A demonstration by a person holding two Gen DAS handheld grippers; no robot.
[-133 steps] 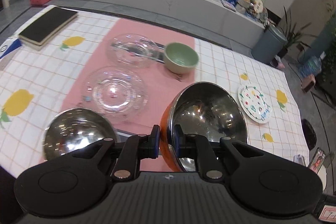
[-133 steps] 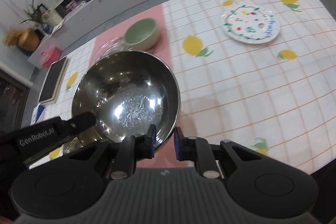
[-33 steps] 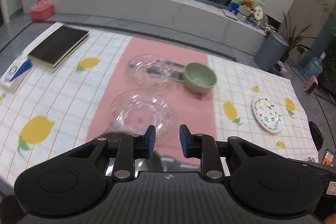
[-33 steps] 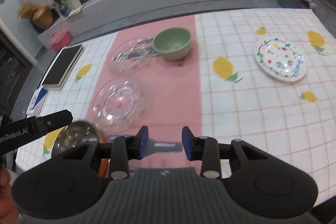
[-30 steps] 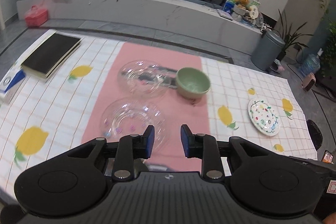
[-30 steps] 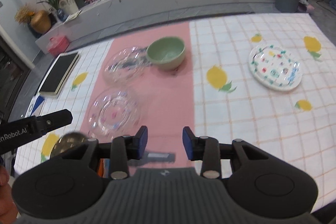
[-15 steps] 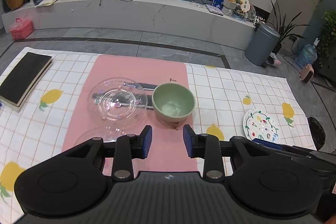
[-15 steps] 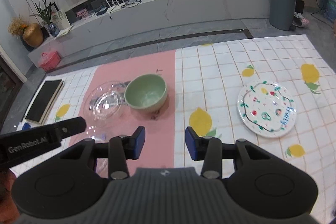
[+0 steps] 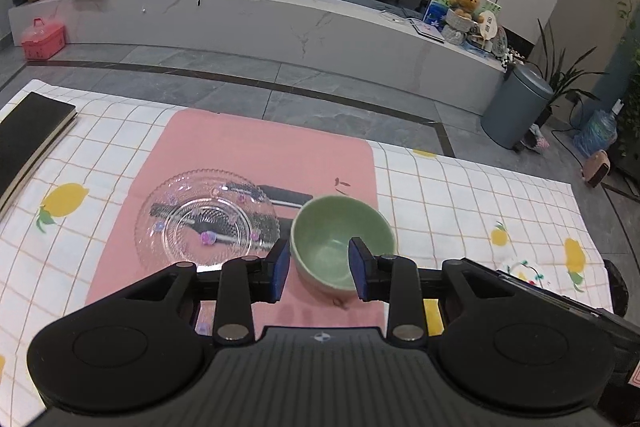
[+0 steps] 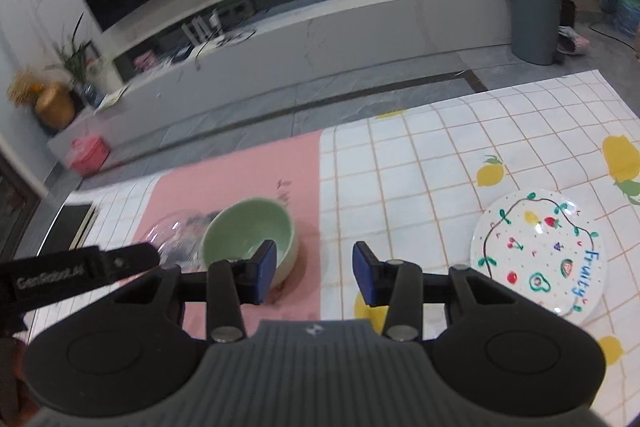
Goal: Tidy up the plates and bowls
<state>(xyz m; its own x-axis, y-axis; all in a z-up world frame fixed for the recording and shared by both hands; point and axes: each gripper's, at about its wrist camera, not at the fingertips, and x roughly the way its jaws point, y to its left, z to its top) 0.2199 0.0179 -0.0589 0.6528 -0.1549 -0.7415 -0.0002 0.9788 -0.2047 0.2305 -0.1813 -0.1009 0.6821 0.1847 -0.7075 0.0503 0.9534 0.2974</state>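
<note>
A green bowl stands upright on the pink mat. My left gripper is open and empty, its fingers either side of the bowl's near rim, above it. A clear glass plate lies left of the bowl. In the right wrist view the bowl sits just beyond the left finger of my right gripper, which is open and empty. A white plate with fruit drawings lies on the checked cloth at the right. The steel bowls are out of view.
A black book lies at the table's left edge. The lemon-print tablecloth covers the table. Beyond the far edge is grey floor, a long white TV bench and a grey bin.
Both grippers moved forward toward the green bowl and opened wider. The steel bowls and the nearer glass plate dropped out of view.
</note>
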